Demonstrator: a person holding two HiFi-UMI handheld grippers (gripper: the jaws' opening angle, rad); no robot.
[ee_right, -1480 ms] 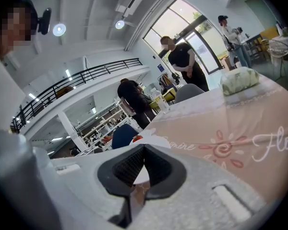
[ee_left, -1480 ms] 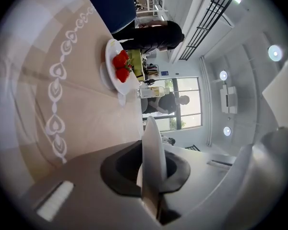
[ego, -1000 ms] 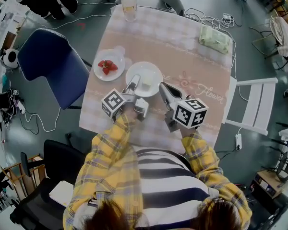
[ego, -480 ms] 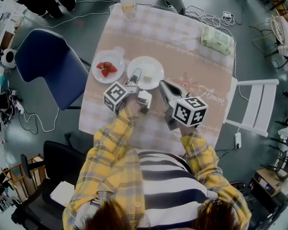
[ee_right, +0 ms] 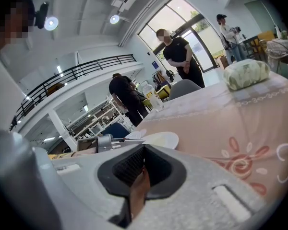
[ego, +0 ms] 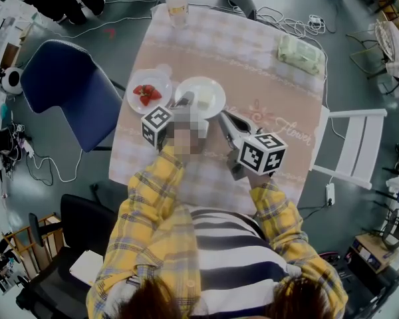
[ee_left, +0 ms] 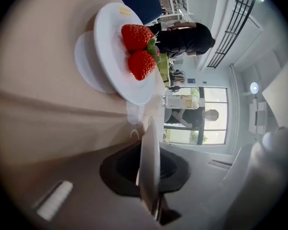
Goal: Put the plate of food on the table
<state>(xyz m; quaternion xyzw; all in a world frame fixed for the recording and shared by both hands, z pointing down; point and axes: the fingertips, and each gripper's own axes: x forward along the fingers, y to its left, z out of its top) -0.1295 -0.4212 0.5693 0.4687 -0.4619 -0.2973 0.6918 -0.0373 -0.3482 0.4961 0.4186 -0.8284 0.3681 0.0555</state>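
At the near edge of the bench (ego: 253, 78) the right gripper (ego: 225, 118) hovers over the cloth with its jaws together and nothing between them. Just to its left, the left gripper (ego: 185, 100) is clamped on the near rim of the white plate (ego: 209, 93), which its own view shows edge-on, pinched between the pads. That plate carries something pale that is too small to name. It sits toward the bench's left edge, low over the cloth; whether it already rests there I cannot tell. Just beside it, closer to the left edge, stands a second plate (ego: 156, 102) with strawberries (ego: 145, 93). At the far edge is a bottle (ego: 177, 5), and a green packet (ego: 298, 54) lies near the far right corner.

This looks like the set-down itself — nearly done. The next move calls for the plate to settle flat, clear of the strawberry plate, before the left gripper's jaws part and slide back off the rim.
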